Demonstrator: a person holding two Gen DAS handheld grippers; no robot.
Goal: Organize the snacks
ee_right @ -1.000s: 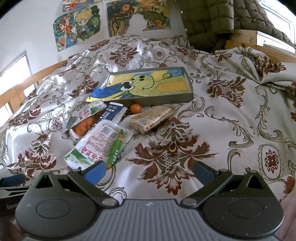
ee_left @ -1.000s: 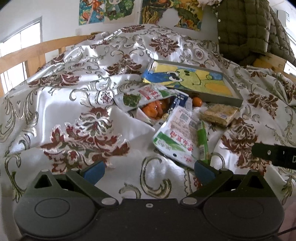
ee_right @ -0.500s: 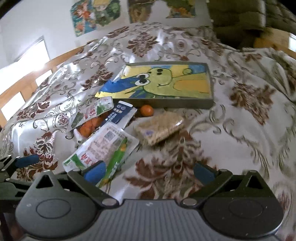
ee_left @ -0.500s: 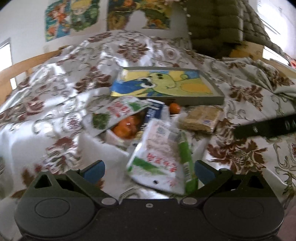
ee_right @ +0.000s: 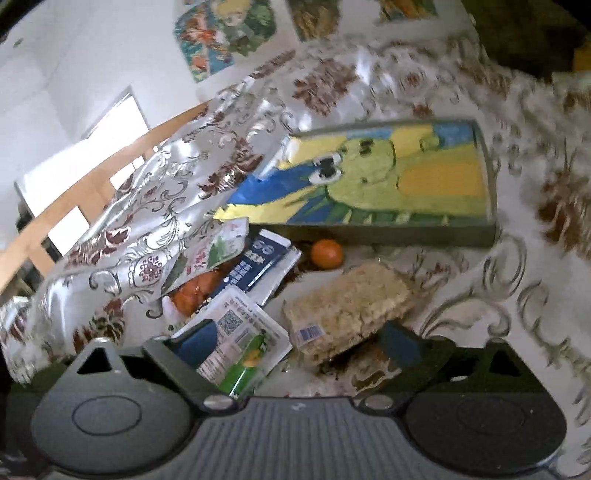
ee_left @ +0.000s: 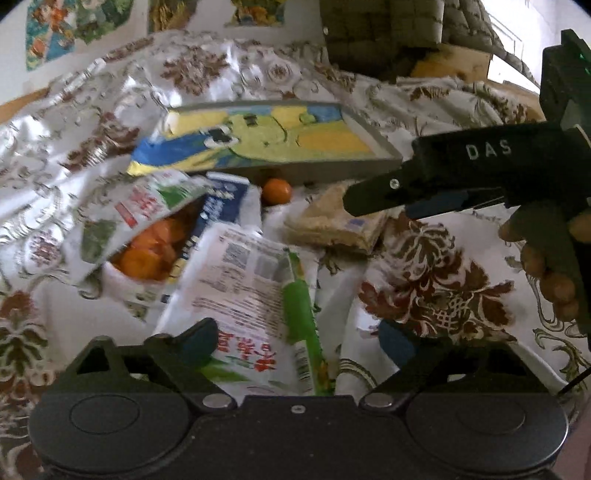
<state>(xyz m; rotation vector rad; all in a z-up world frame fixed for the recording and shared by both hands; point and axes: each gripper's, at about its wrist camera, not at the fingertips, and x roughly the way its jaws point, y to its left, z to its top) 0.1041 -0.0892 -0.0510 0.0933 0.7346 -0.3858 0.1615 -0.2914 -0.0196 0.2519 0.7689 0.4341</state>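
Observation:
Snacks lie in a pile on a patterned bedspread in front of an empty painted tray [ee_left: 325,170] [ee_right: 388,234]. My left gripper [ee_left: 297,341] hangs low over a white-and-green packet [ee_left: 255,295]; its jaws are closing with the packet between them, pads not pressing. My right gripper [ee_right: 297,341] is also closing, untouched, around a rice-crisp pack [ee_right: 347,306] and the packet's corner [ee_right: 240,347]. From the left wrist view the right gripper [ee_left: 380,203] reaches in above the crisp pack [ee_left: 332,229].
A torn bag of oranges [ee_left: 147,236] [ee_right: 199,258], a blue packet [ee_left: 218,206] [ee_right: 258,266] and a loose orange [ee_left: 276,191] [ee_right: 326,253] lie beside the tray. A hand [ee_left: 546,266] holds the right gripper. A green quilted jacket [ee_left: 388,29] hangs behind.
Both grippers have moved forward and lower onto the snack pile, and their jaws have narrowed a little. The right gripper has come far into the left wrist view from the right.

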